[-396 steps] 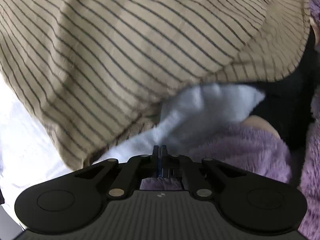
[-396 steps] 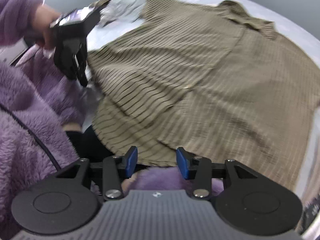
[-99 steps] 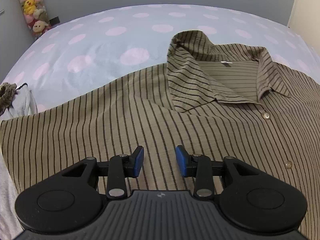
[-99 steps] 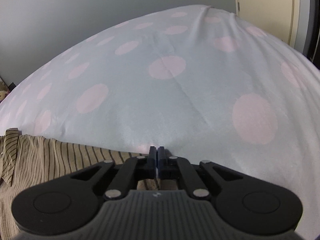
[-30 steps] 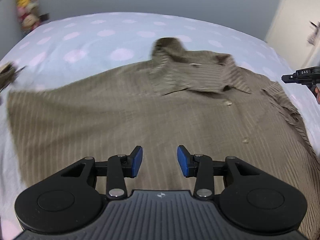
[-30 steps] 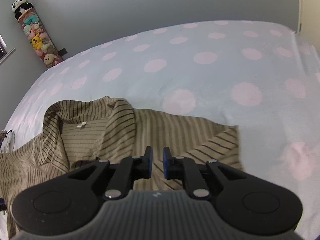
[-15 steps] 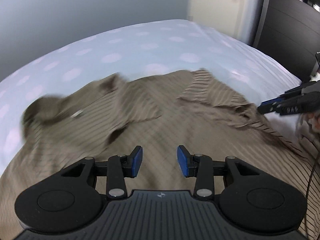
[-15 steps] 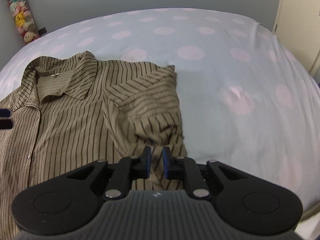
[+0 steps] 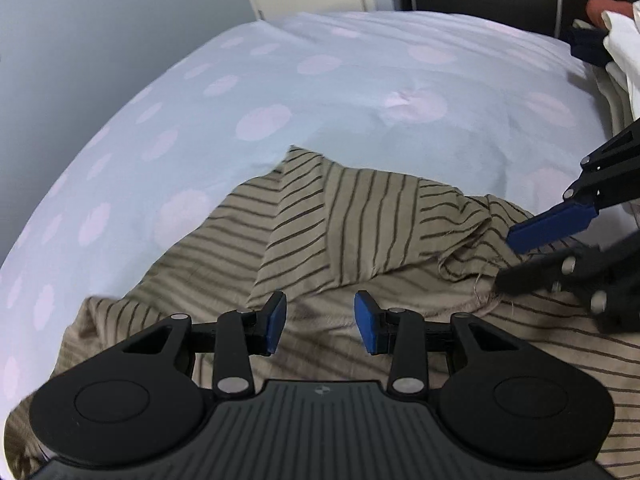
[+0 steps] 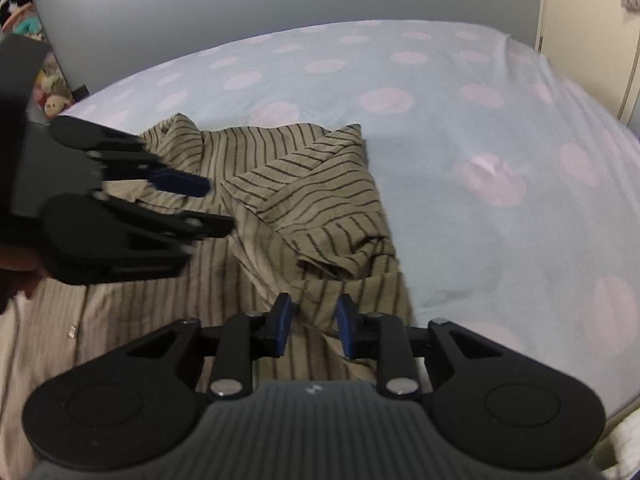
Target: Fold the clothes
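Both claws hang over the striped shirt [image 10: 304, 208] on the bed [image 10: 460, 128], its sleeve folded inward. Right claw [image 10: 313, 326] is opening, apparently releasing that fold; left claw [image 9: 320, 322] gapes empty, seemingly ready to smooth it.

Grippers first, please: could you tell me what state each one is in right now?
Left gripper: open, holding nothing, above the striped shirt.
Right gripper: jaws opening, nothing gripped.

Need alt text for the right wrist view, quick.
Striped tan shirt lies on a polka-dot bedsheet, one sleeve folded inward. Right tongs are opening just above the sleeve's edge; left tongs hover open at left.
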The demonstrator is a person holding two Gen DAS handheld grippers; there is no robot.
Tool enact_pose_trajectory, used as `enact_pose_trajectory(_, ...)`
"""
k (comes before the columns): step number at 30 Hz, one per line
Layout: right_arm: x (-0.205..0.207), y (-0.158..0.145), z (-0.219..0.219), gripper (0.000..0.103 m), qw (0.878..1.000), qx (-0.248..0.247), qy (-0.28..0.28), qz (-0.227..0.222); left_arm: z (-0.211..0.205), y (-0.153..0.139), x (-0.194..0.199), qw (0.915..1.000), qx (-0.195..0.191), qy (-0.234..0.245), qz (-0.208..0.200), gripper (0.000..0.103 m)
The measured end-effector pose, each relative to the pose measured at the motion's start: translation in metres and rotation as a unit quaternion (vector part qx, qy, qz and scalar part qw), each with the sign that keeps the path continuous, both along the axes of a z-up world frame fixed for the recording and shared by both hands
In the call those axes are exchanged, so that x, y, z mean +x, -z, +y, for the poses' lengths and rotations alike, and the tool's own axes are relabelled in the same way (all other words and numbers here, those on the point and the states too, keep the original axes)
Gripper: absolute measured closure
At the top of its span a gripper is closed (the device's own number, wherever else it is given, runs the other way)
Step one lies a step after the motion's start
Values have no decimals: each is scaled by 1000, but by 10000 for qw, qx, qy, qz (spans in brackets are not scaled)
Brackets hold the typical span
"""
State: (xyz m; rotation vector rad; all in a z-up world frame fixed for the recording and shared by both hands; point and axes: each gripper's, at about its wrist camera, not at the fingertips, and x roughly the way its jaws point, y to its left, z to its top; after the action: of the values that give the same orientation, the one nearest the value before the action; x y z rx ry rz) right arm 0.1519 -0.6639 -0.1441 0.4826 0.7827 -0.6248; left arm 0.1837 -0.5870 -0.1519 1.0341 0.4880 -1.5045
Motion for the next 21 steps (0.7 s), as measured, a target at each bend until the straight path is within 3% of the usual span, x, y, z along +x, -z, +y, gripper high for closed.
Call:
enact_pose_trajectory(2, 3, 3, -2, 64, 9999, 124, 49, -82, -8, 6, -4, 9999, 86, 105, -18, 67)
enact_pose_trajectory(6, 3, 15, -4, 69, 9996, 185, 181, -129, -21, 18, -7, 9995, 230, 158, -154, 67)
enact_pose_trajectory(7, 3, 17, -4, 74, 9996, 151, 211, -119, -23, 19, -7, 9996, 217, 124, -122, 72)
enact_pose_trajectory(9, -1, 21, -5, 93, 9994, 181, 224, -184, -26, 19, -5, 9998, 208, 59, 52, 88)
enact_pose_trajectory(11, -7, 22, -4, 96, 9992, 182, 236, -259, -29, 17, -4, 9997, 202, -7, 171, 100)
enact_pose_trajectory(16, -22, 16, 0, 100, 9983, 198, 261, -476, -34, -7, -1, 9994, -130, -149, 299, 102)
enact_pose_trajectory(21, -38, 6, 11, 102, 9973, 211, 290, -637, -41, -39, 22, 9961, -455, -598, 458, 102)
